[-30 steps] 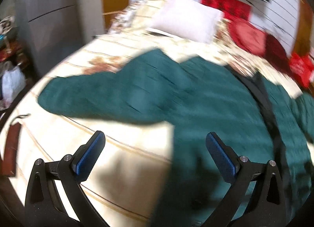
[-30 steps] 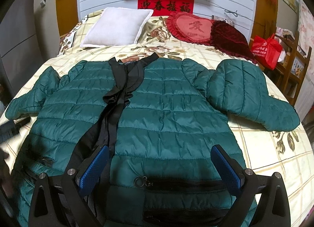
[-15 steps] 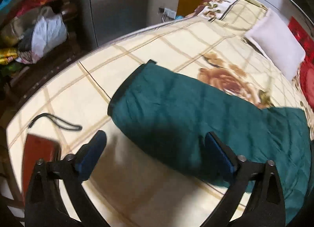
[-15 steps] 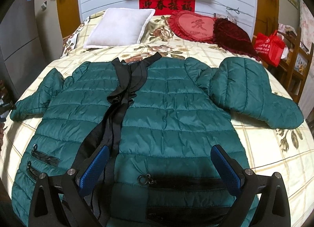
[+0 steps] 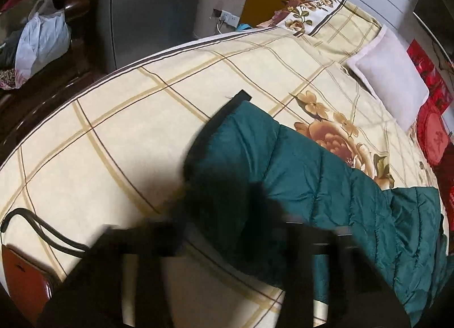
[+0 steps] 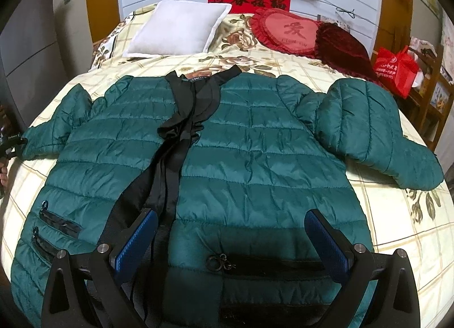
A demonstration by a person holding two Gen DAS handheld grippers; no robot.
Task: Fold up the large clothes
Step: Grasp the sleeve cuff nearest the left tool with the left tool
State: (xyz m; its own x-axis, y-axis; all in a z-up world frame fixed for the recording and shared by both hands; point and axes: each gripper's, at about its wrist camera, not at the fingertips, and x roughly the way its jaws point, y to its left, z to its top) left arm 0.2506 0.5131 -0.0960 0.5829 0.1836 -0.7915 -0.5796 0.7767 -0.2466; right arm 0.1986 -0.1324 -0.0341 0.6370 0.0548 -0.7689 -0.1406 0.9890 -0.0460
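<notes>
Across the checked bedspread (image 6: 397, 231) sprawls a quilted, glossy green jacket (image 6: 255, 157).

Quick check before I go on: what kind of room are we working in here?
Almost certainly a home bedroom: the green jacket lies spread on a bed with a floral checked cover, a white pillow and a red heart cushion by the wall.

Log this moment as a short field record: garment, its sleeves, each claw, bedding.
garment: green puffer jacket, spread front-up on the bed
left sleeve: cuff lying flat on the bed
right sleeve: bent outward, flat
left claw: motion-blurred beside the sleeve; state unreadable
right claw: open above the hem, holding nothing
bedding: white pillow, red heart cushion
</notes>
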